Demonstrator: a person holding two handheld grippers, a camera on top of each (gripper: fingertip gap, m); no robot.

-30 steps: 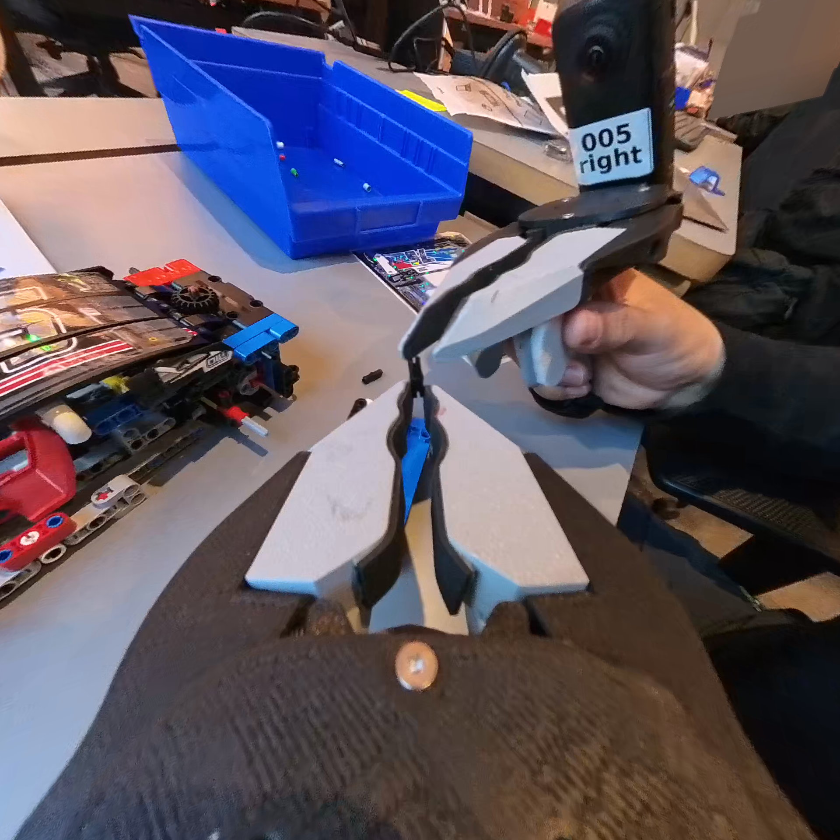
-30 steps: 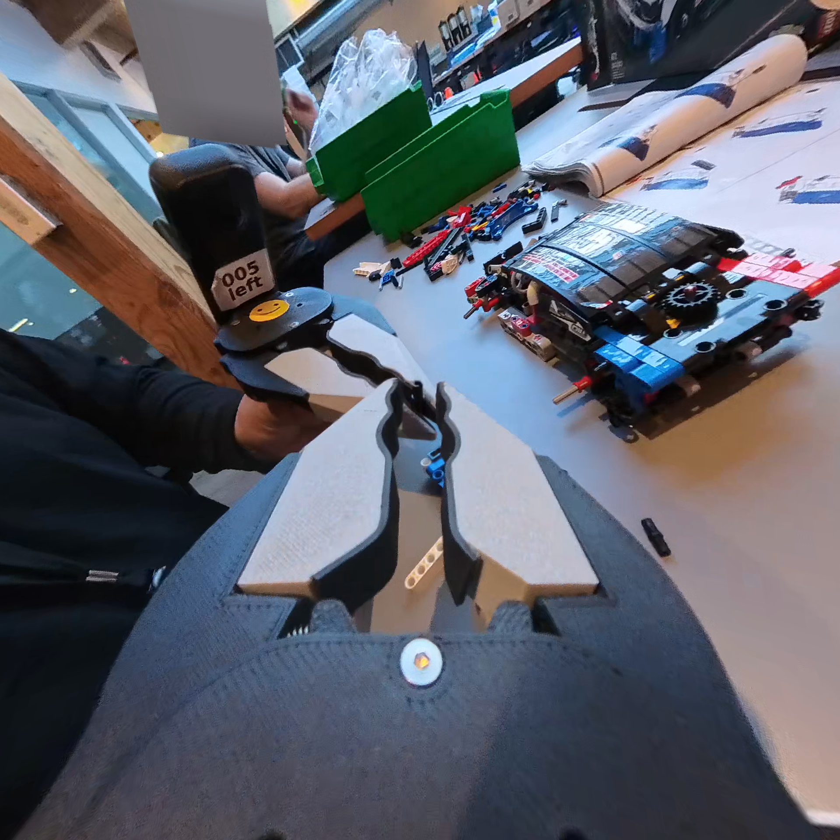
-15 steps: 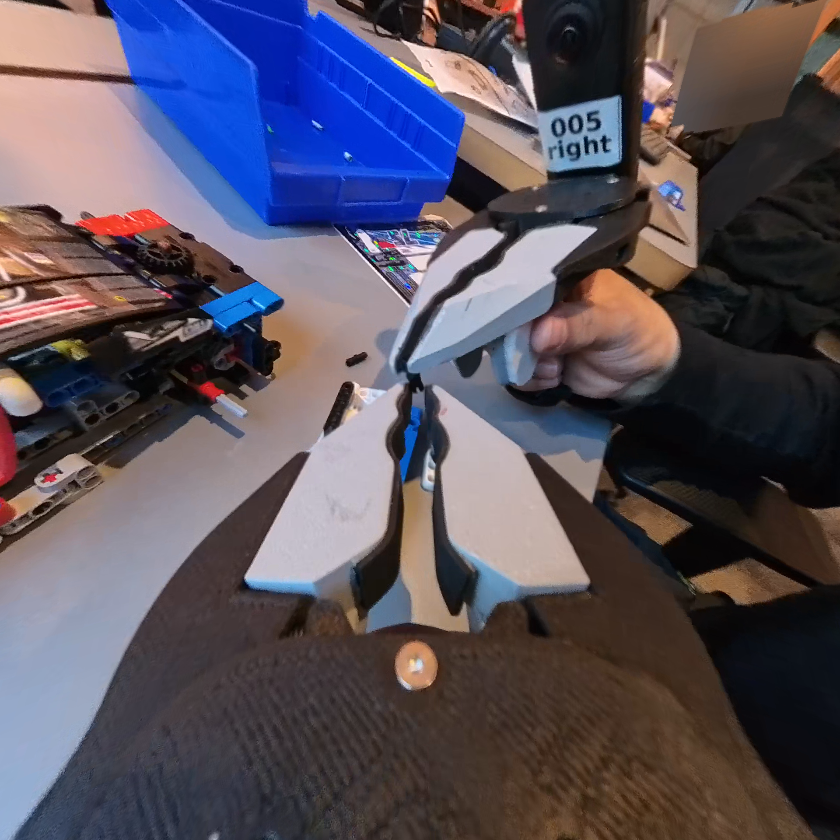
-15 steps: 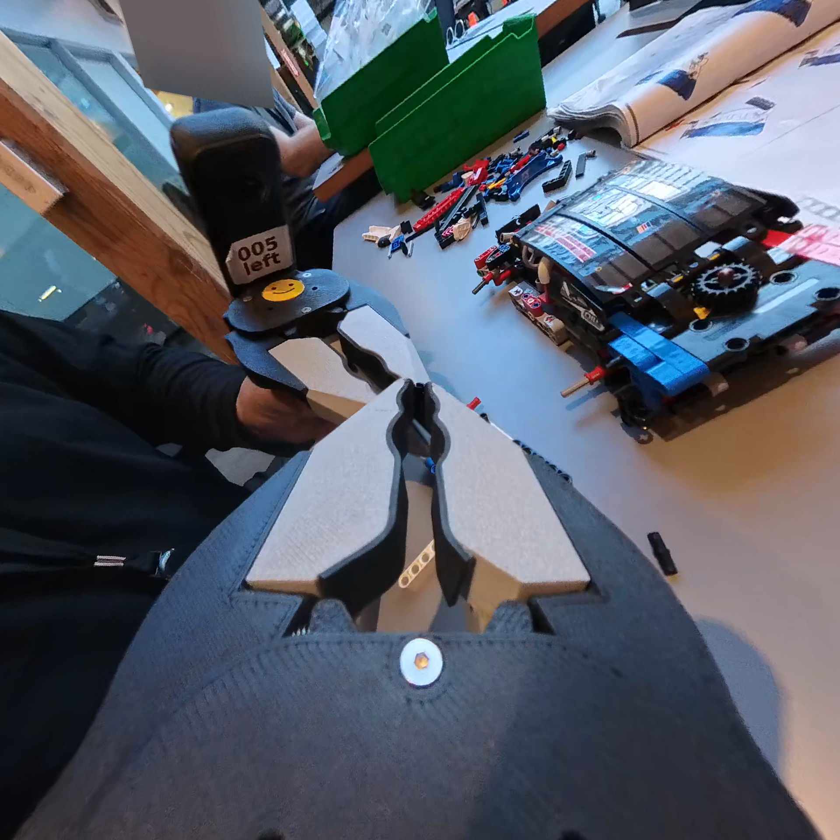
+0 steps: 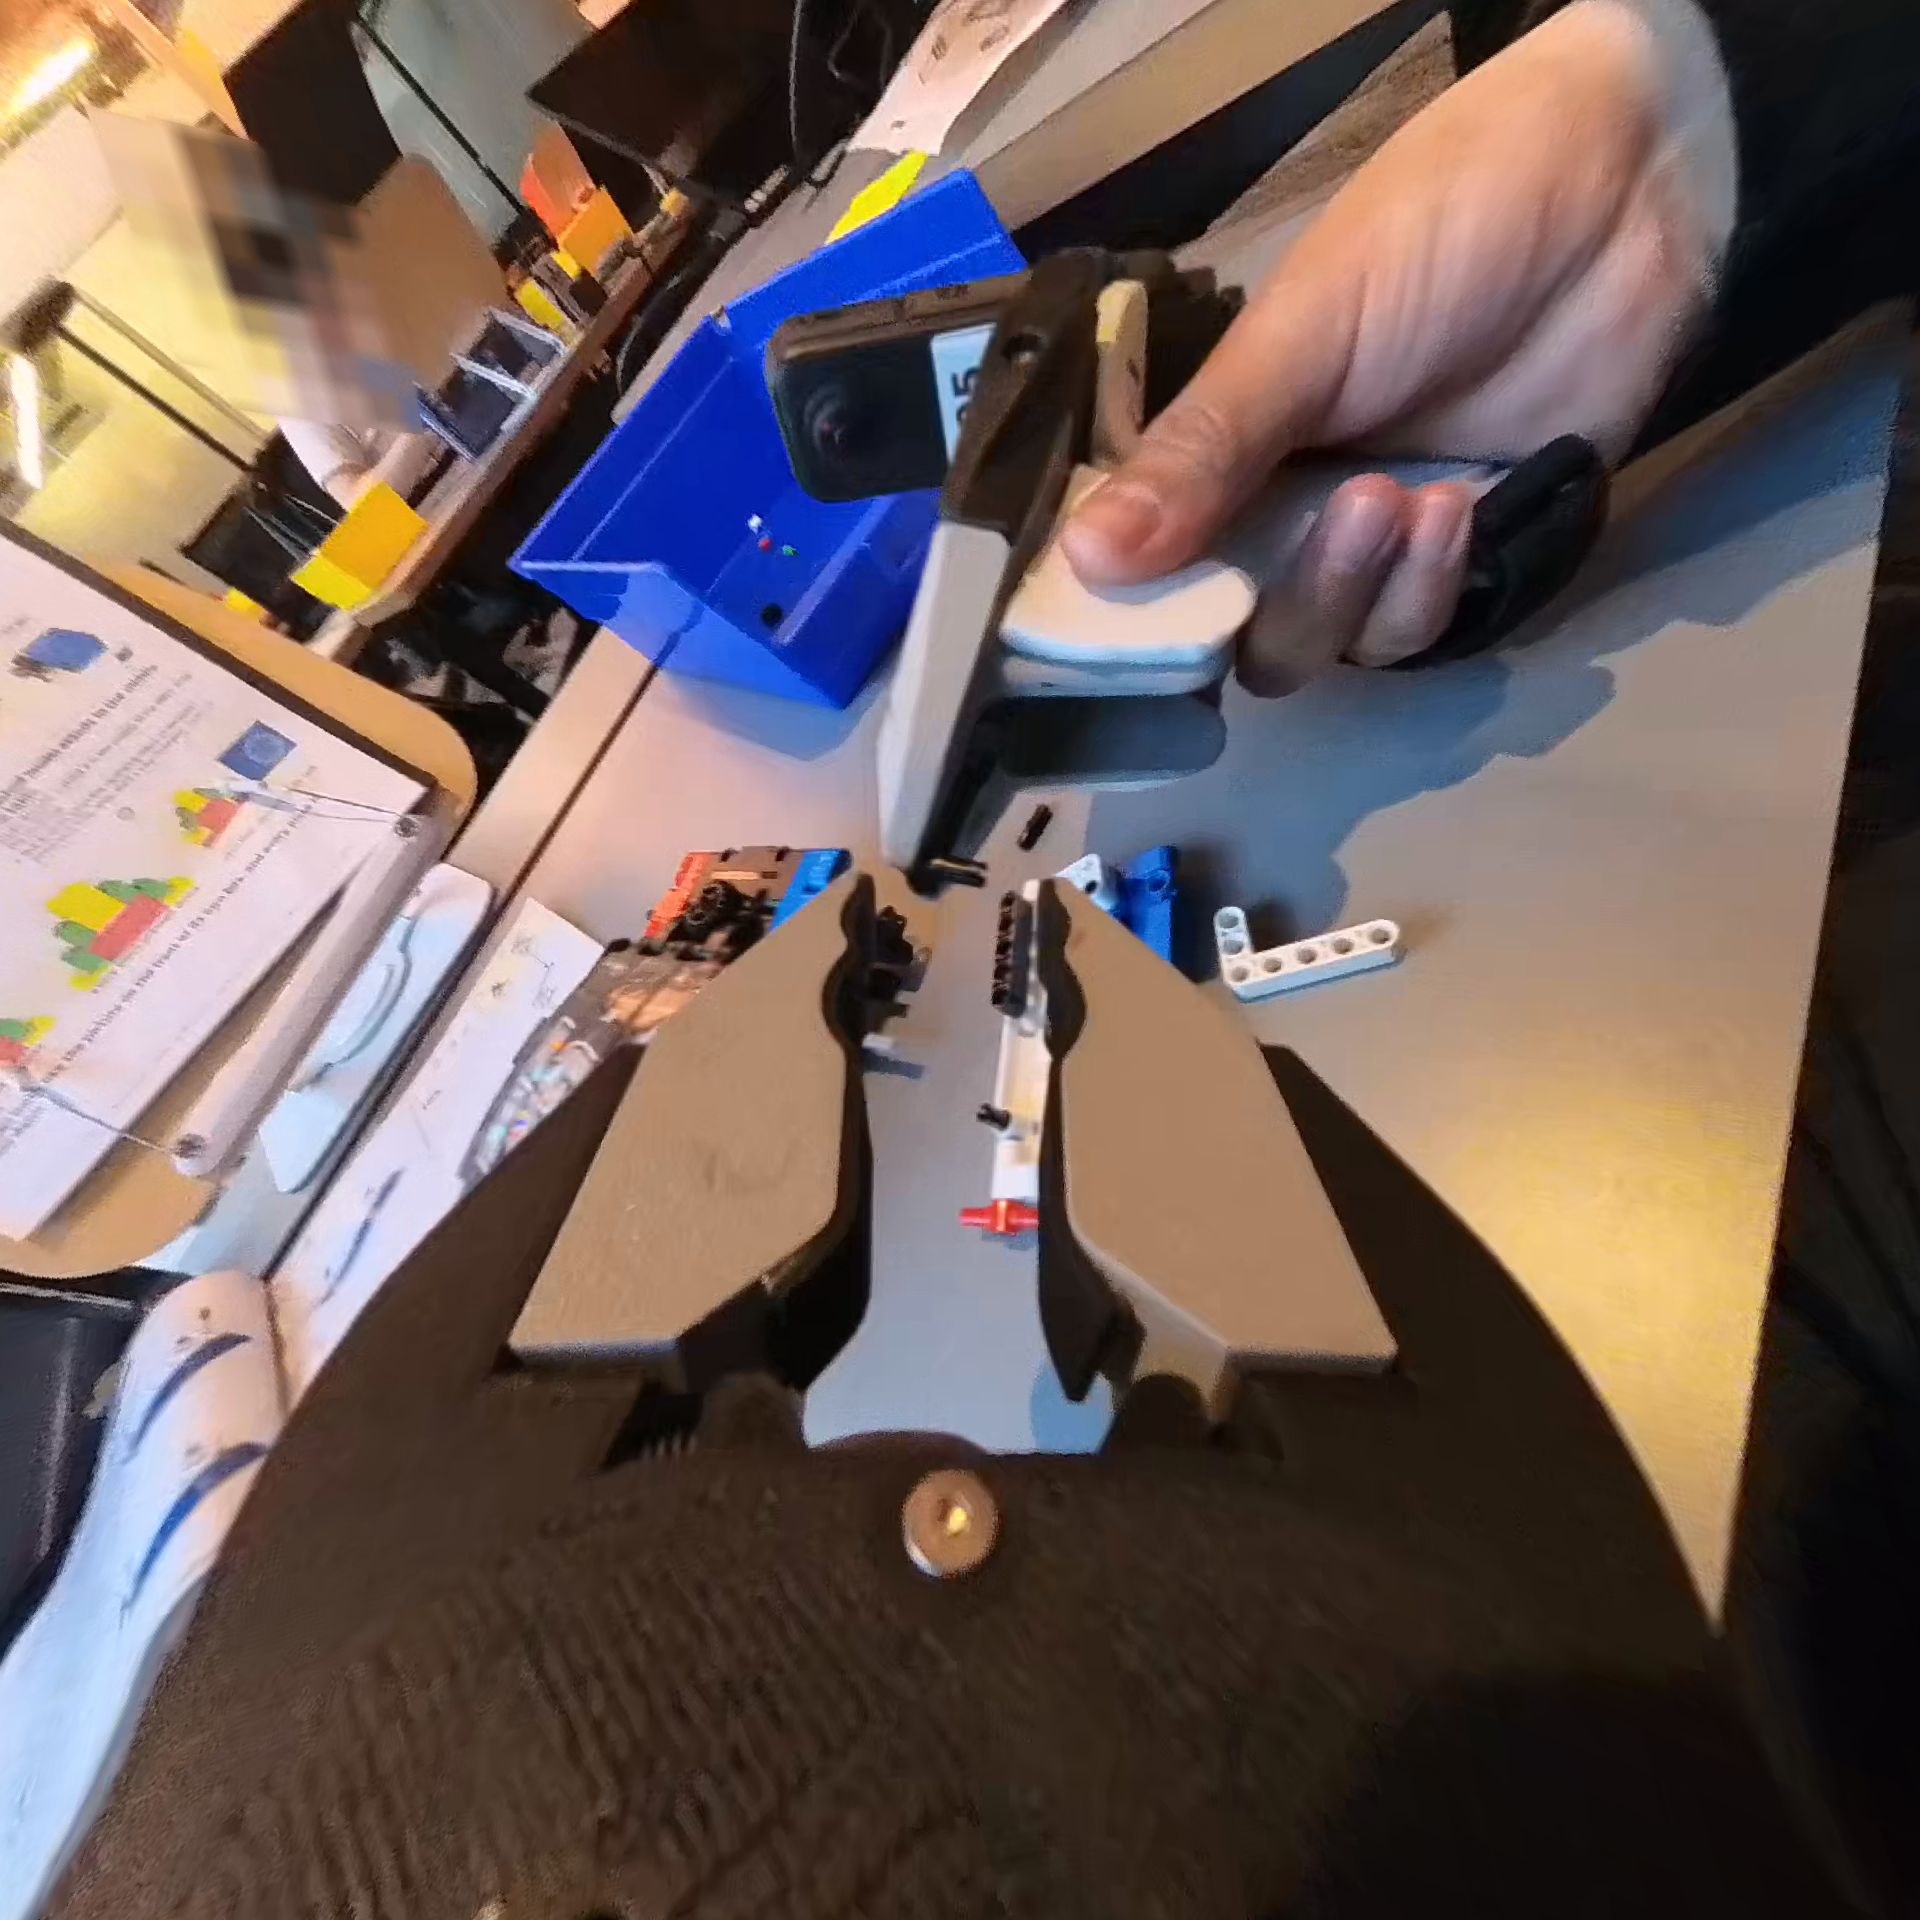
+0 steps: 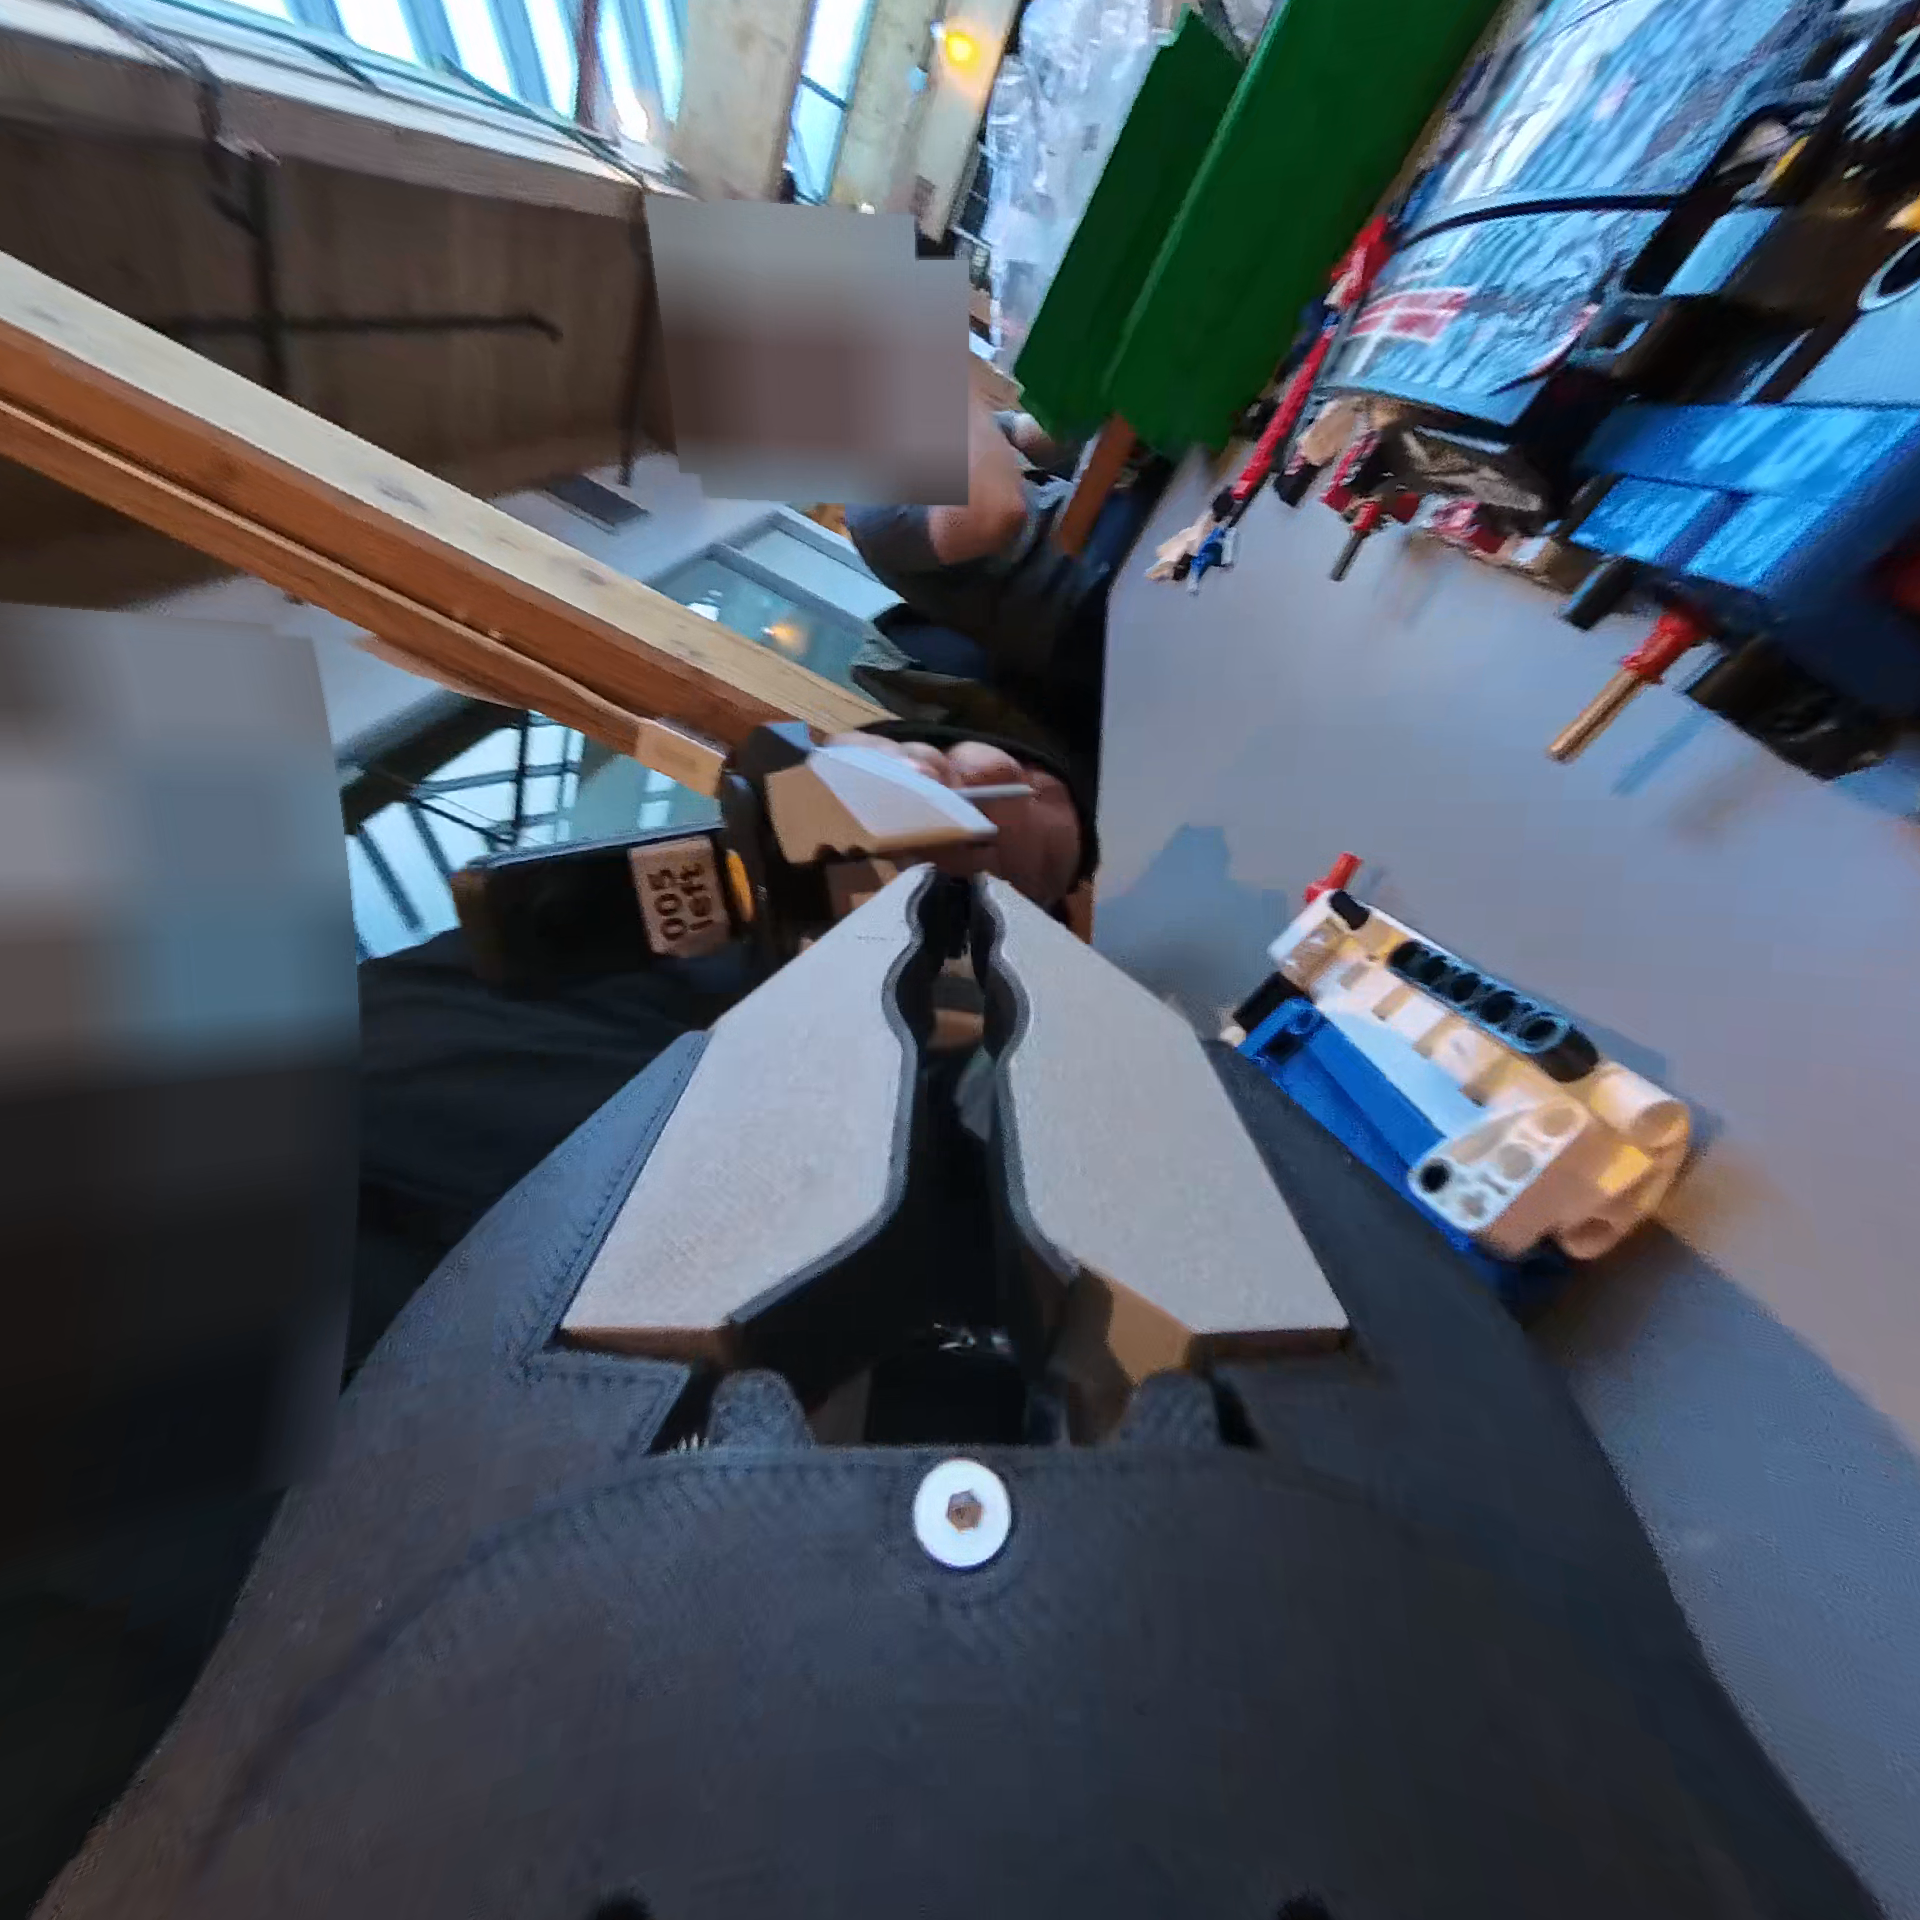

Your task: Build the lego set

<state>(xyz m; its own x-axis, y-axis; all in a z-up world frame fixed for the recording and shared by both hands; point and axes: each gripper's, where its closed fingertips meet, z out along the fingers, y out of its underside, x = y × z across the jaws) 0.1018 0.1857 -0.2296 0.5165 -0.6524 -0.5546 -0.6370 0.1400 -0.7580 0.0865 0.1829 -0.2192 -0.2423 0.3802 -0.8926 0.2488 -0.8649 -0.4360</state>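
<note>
A small black plastic pin (image 5: 948, 871) is clenched at the tips of the right gripper (image 6: 954, 902), whose fingers (image 6: 1091, 1091) are almost together around it. This gripper hangs point-down just above the grey table top (image 5: 1455, 831), held by a bare hand (image 5: 1455, 343). The left gripper (image 5: 948, 914) is released: its two fingers (image 5: 727, 1122) stand well apart and nothing is between them but the table.

Just under the gap of the left gripper lies a small sub-assembly of white, black and blue beams (image 6: 1455, 1091), flat on the table. A red short axle piece (image 5: 995, 1218) lies beside it, and a light grey L-shaped beam with holes (image 5: 1299, 951) lies near it on the right. Another tiny black pin (image 5: 1032, 826) lies loose close to the right gripper tips.

Farther left is the big partly built car in black, blue and red (image 6: 1714, 364), which rests on the same table, with a cluster of loose coloured pieces (image 6: 1299, 488) beyond it. A blue plastic bin (image 5: 748, 540) stands behind the right gripper, and two green bins (image 6: 1143, 260) stand at the table's far end. Printed instruction sheets (image 5: 125, 883) lie at the left edge. The room is a workshop with wooden beams (image 6: 312, 540), windows and other tables; the pictures are blurred by motion.
</note>
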